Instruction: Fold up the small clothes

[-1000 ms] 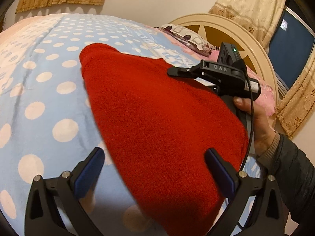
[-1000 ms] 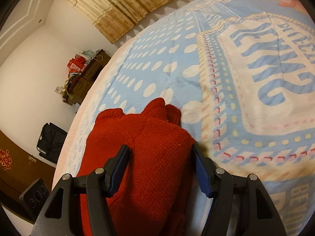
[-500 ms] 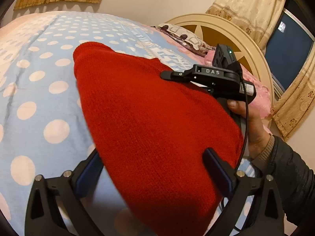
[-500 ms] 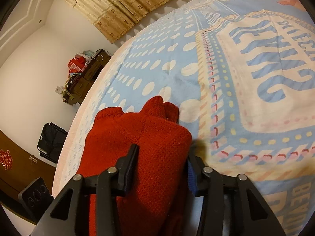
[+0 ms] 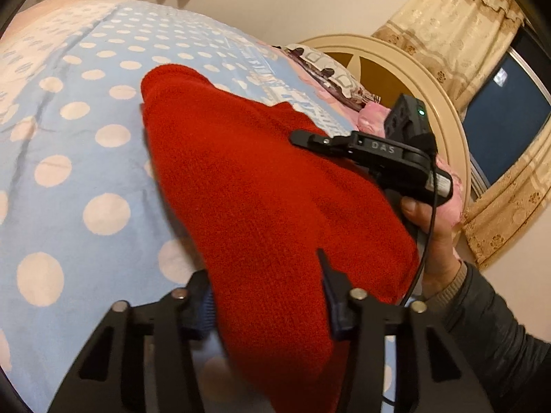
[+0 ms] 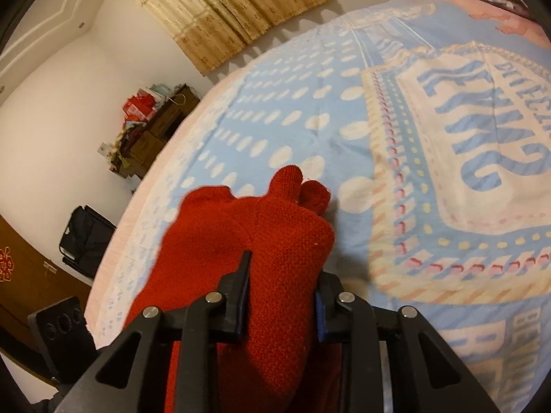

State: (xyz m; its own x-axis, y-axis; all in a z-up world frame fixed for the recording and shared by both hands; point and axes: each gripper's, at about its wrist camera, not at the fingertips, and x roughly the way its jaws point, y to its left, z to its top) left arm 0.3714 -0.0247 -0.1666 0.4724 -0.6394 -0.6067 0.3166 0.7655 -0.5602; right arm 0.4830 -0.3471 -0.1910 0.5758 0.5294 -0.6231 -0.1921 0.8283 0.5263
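Note:
A red knitted garment [image 5: 258, 189] lies folded lengthwise on the blue polka-dot blanket [image 5: 69, 172]. My left gripper [image 5: 267, 301] is at its near end. Its jaws are closing, and the knit is bunched between both pads. In the right wrist view the same garment [image 6: 275, 227] shows its other end, with small rounded cuffs pointing away. My right gripper [image 6: 284, 275] pinches a thick fold of it, and its jaws are still closing. From the left wrist view, one black finger [image 5: 310, 137] of that gripper rests on the garment's far right edge, held by a person's hand [image 5: 430, 234].
The blanket [image 6: 310, 120] covers a wide bed with a printed panel [image 6: 482, 137] on the right. A cream headboard [image 5: 396, 65], a pillow [image 5: 327, 69] and a dark window [image 5: 506, 120] lie beyond. Off the bed stand a cluttered cabinet [image 6: 151, 127], a black bag [image 6: 86, 234] and a speaker [image 6: 58, 327].
Both pairs of jaws have narrowed onto the red knit, the left from wide open. The cloth between them is now bunched and slightly raised.

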